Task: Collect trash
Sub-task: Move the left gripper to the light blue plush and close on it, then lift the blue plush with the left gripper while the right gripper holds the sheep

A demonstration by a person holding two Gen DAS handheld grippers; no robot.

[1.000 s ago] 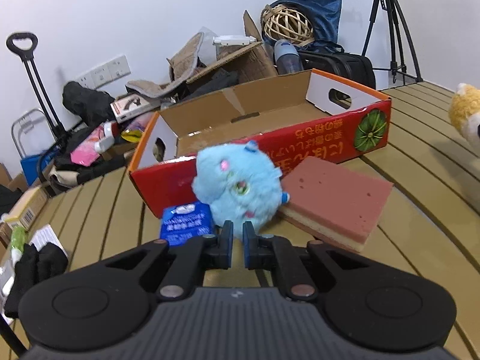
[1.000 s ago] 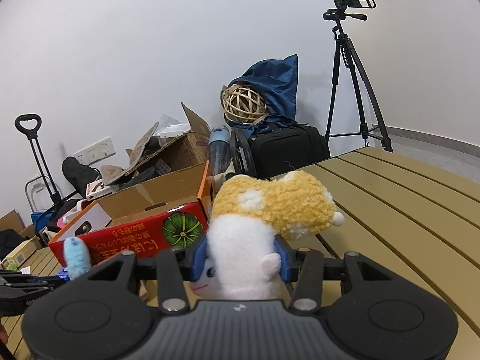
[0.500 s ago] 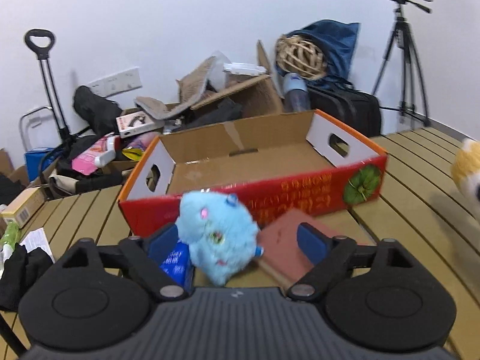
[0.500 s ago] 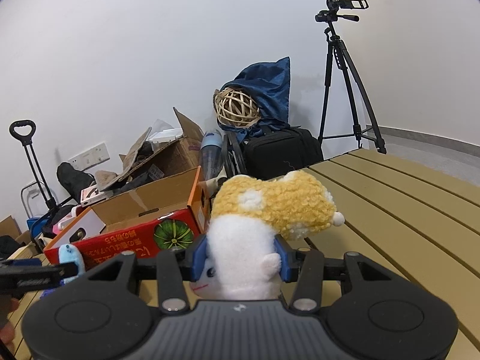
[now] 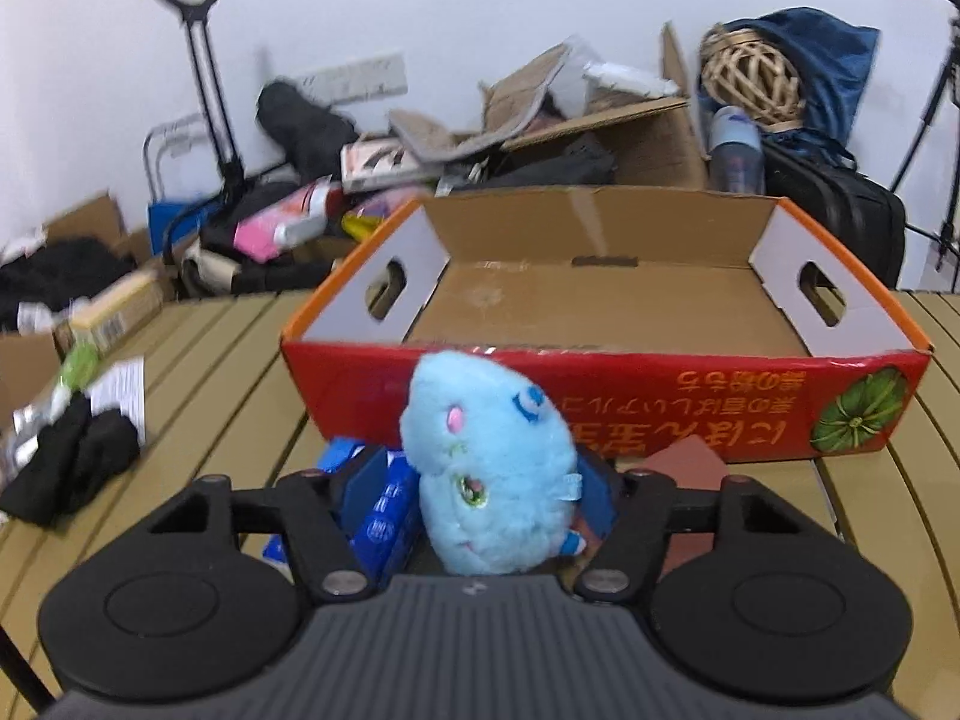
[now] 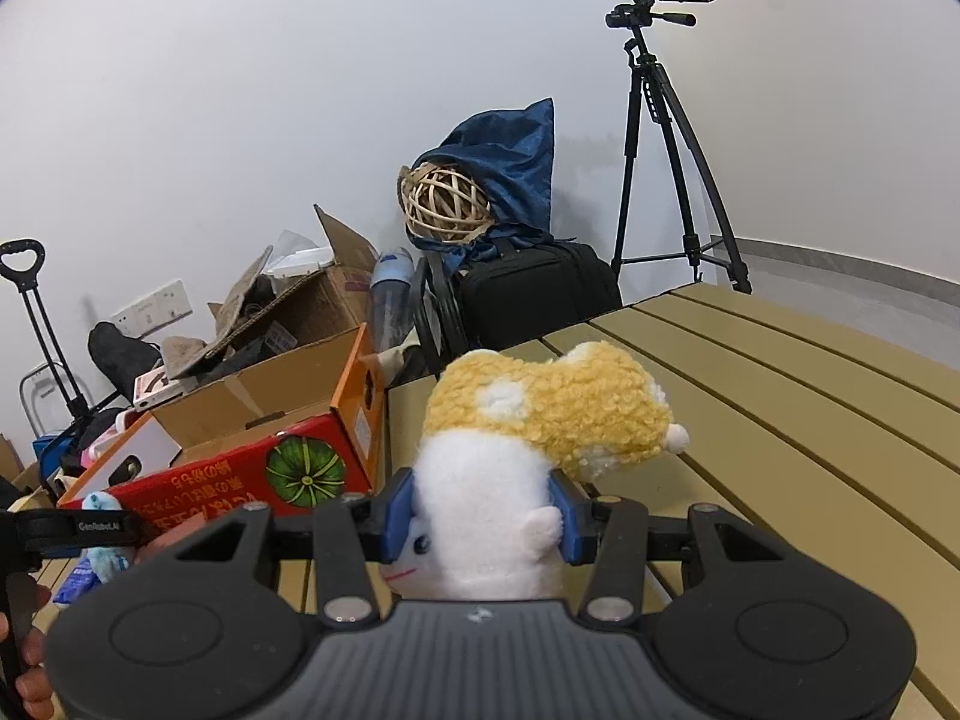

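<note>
Closing in — left gripper [image 5: 480, 489] jaws have just narrowed around the blue plush [image 5: 489, 471]; right gripper [image 6: 480, 519] clamps the yellow plush [image 6: 540, 420], box [image 5: 600, 402] ahead.

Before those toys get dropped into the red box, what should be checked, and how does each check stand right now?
1. Right gripper clamped on the yellow-and-white plush: ok.
2. Left gripper gripping the blue plush: cannot tell; its jaws have just been closing with the plush between them.
3. Red box open on top: ok.
4. Room inside the box: ok, bare cardboard floor.
5. Blue packet left of the blue plush, clear of the left pads: cannot tell.
</note>
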